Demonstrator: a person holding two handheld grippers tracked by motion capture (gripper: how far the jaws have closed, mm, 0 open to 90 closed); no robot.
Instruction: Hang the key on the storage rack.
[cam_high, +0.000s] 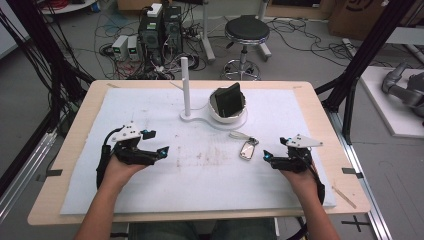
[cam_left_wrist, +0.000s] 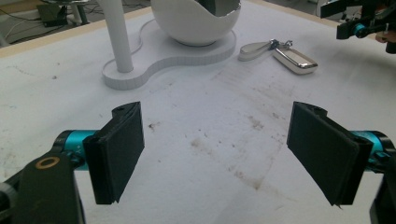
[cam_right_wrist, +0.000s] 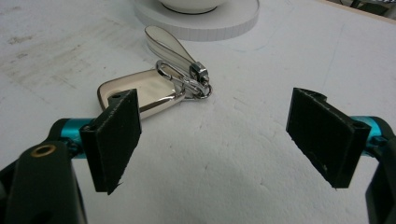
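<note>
Left gripper (cam_left_wrist: 215, 154): jaws wide apart over bare mat.
Right gripper (cam_right_wrist: 215, 140): jaws wide apart, just short of the key fob (cam_right_wrist: 140, 93).
High view: dark object (cam_high: 229, 98) standing in the white bowl (cam_high: 223, 115) beside the post (cam_high: 185, 85); fob on the desk (cam_high: 75, 130) near the right gripper.

Soft, even light from above; the shiny silver metal key fob (cam_right_wrist: 140, 93) glints, with faint shadows beside it.

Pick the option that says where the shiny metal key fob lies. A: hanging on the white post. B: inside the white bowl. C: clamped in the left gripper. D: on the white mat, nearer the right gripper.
D: the shiny metal key fob lies flat on the white mat, just ahead of the open right gripper.
</note>
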